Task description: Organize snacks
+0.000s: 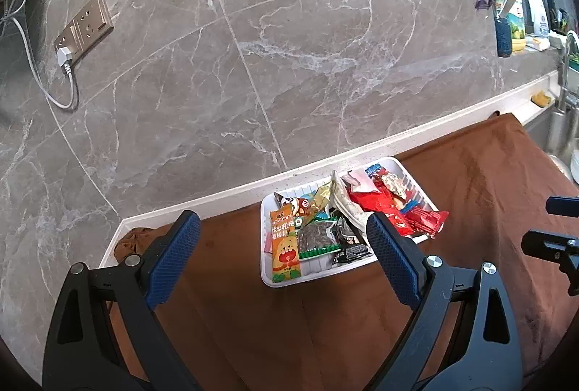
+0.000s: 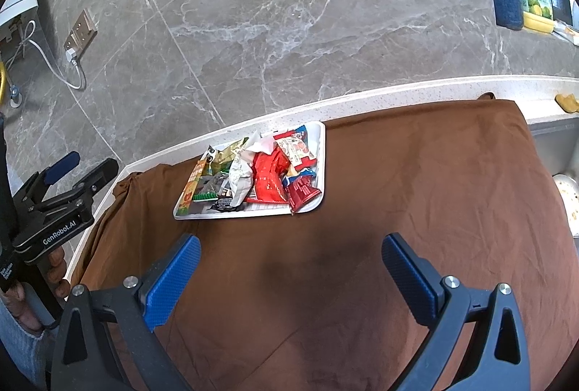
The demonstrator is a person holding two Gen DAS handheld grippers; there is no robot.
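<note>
A white tray (image 1: 268,277) on the brown cloth holds several snack packets: an orange packet (image 1: 285,249) at its left, a green-edged seed packet (image 1: 318,239), a white bag (image 1: 343,199) and red packets (image 1: 423,221). The tray also shows in the right wrist view (image 2: 320,137), with the red packets (image 2: 267,181) piled in it. My left gripper (image 1: 286,239) is open and empty, just short of the tray. My right gripper (image 2: 289,264) is open and empty, above bare cloth, nearer me than the tray.
A brown cloth (image 2: 416,192) covers the counter against a grey marble wall (image 1: 289,47). A wall socket with a white cable (image 1: 85,29) is at the left. A sink and tap (image 1: 564,94) lie at the right, with bottles (image 1: 514,18) on the sill.
</note>
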